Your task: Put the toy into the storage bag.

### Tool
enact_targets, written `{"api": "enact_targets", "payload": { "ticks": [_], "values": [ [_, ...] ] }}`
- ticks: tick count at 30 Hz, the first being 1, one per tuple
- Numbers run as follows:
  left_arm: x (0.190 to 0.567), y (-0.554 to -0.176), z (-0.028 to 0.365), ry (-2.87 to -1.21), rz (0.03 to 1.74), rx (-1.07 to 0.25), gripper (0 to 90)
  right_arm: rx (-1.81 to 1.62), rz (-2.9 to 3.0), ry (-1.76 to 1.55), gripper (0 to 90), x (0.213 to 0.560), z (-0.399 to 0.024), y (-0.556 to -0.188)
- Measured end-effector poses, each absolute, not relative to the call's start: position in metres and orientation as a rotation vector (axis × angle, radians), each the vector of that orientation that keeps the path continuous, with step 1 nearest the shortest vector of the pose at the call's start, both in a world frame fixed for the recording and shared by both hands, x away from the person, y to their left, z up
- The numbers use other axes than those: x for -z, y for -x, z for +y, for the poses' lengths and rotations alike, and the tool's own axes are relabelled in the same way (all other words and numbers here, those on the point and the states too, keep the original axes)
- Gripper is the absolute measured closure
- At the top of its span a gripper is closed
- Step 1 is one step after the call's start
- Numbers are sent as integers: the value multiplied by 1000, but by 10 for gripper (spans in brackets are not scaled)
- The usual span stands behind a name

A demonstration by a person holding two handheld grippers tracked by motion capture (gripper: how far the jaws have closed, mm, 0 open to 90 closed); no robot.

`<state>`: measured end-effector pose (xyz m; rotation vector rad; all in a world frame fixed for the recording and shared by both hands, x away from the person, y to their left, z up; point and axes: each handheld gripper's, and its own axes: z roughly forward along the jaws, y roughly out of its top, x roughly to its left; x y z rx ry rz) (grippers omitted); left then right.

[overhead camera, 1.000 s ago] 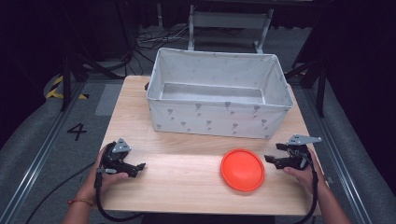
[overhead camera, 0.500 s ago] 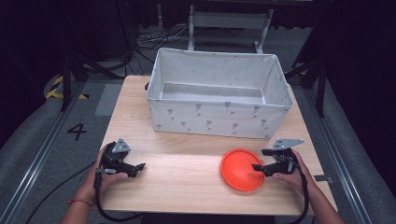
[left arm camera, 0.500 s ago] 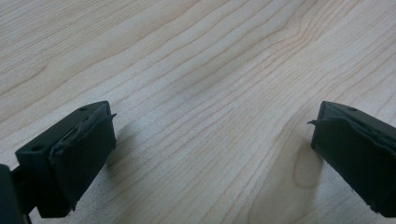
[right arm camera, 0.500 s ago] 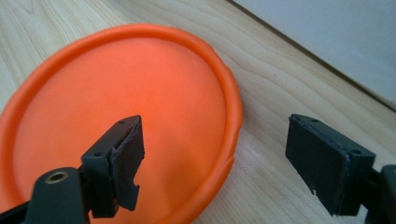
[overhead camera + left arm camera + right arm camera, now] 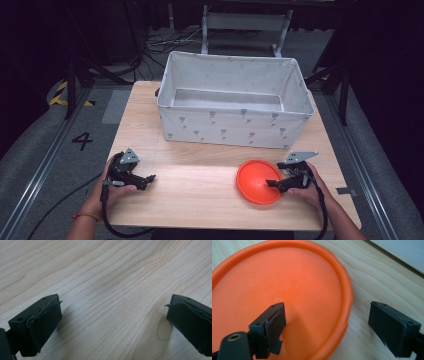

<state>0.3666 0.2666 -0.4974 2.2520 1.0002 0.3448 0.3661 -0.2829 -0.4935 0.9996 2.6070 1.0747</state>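
Observation:
An orange plate (image 5: 256, 181) lies flat on the wooden table (image 5: 200, 190), right of centre near the front. My right gripper (image 5: 274, 183) stands open at the plate's right edge. In the right gripper view its jaws straddle the plate's rim (image 5: 348, 297), one over the plate's inside and one over bare wood, with the gripper (image 5: 327, 325) open. My left gripper (image 5: 149, 178) rests near the front left of the table, open, with only bare wood between its jaws in the left gripper view (image 5: 112, 315).
A large white fabric bin (image 5: 232, 125) with a small grey pattern stands at the back middle of the table, open on top. Dark floor, cables and a stand lie beyond the table. A bare strip of wood separates the two grippers.
My right gripper has moved left from the table's right edge onto the plate's rim. The left gripper and the plate have stayed put.

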Motion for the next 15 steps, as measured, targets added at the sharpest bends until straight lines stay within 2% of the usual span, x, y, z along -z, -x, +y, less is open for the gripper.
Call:
{"api": "enact_targets", "payload": {
  "ticks": [8, 9, 12, 15],
  "values": [
    [498, -367, 267, -2251, 999, -344, 2, -1017, 2679, -877, 168, 491, -269, -361],
    [498, -367, 267, -2251, 999, -344, 2, -1008, 2682, -878, 189, 490, -268, -361],
    [498, -366, 266, -2251, 1002, -340, 2, -1028, 2675, -925, 342, 487, -271, -364],
    [498, -366, 266, -2247, 1008, -337, 2, -1047, 2667, -959, 416, 486, -271, -366]
  ]
}}
